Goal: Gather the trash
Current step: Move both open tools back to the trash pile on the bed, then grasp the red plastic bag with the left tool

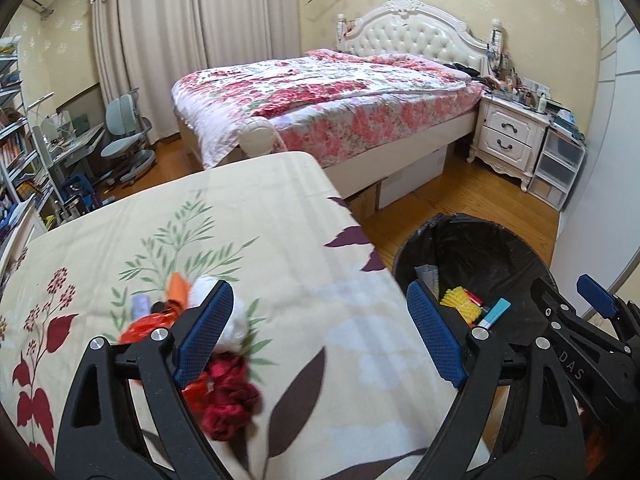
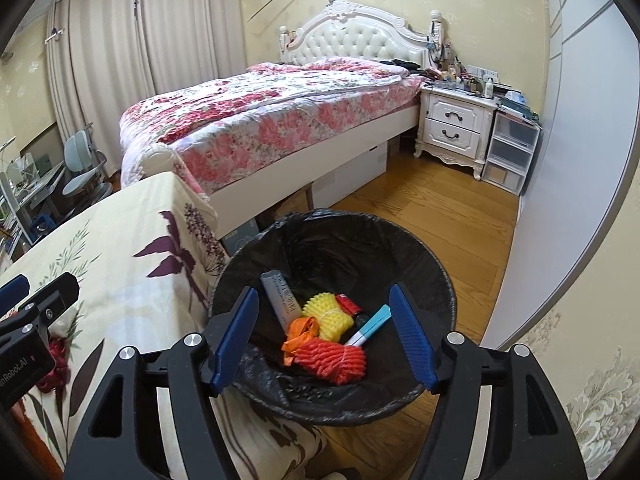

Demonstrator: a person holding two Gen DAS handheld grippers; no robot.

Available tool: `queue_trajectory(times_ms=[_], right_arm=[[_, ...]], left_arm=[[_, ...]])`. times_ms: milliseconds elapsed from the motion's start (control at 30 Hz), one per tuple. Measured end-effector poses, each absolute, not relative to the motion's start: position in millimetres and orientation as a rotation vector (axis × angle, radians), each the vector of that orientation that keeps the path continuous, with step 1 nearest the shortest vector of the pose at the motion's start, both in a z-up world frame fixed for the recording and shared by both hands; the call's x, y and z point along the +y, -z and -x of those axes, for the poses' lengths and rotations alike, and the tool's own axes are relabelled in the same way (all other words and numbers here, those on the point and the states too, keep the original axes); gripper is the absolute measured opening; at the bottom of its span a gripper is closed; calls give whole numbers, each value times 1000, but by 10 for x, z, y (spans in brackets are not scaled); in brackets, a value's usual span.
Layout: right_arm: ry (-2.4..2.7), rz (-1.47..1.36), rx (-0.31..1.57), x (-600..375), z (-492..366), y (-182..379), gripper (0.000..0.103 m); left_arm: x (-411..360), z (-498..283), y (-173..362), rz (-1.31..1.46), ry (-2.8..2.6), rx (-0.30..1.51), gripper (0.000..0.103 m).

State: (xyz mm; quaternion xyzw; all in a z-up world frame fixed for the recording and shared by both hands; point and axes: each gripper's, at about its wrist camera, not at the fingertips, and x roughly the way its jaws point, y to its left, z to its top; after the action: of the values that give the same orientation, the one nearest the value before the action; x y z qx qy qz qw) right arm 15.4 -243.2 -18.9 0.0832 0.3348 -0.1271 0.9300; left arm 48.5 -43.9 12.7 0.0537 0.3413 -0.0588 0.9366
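Right gripper (image 2: 324,336) sits over the trash bin (image 2: 436,264), jaws apart, nothing between the pads; read as just after a drop, though that is inference. Bin is lined with a black bag and stands on the wood floor just right of the table (image 1: 248,216), touching or nearly touching the floral cloth's edge. Inside it: orange-red foam net (image 2: 340,360), yellow foam net (image 2: 328,316), orange scrap (image 2: 304,330), grey tube (image 2: 280,296), small red item (image 2: 348,304), white-and-teal pen-like item (image 2: 370,326). Left gripper (image 1: 320,340) hangs over the table, jaws wide, empty. Remaining trash lies on the cloth at near left, partly behind the left finger: white crumpled wad (image 1: 236,320), orange piece (image 1: 178,288), red plastic wrapper (image 1: 140,326), dark red fabric bunch (image 1: 230,396), pale lilac item (image 1: 140,306). Step in hand: collection part done, table pile still to clear. Next move, by my estimate: shift left gripper left onto one pile item, close on it, carry it right to the bin. Pieces overlap; a grab may drag neighbours.
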Motion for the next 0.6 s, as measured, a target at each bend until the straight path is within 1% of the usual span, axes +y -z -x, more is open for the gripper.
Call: queue_trajectory(times_ms=[267, 600], right_arm=[[187, -153, 685, -2114, -95, 145, 67], [100, -119, 704, -1715, -113, 182, 67]], left_arm=[[48, -316, -147, -68, 43, 703, 86], [529, -217, 66, -31, -61, 749, 86]])
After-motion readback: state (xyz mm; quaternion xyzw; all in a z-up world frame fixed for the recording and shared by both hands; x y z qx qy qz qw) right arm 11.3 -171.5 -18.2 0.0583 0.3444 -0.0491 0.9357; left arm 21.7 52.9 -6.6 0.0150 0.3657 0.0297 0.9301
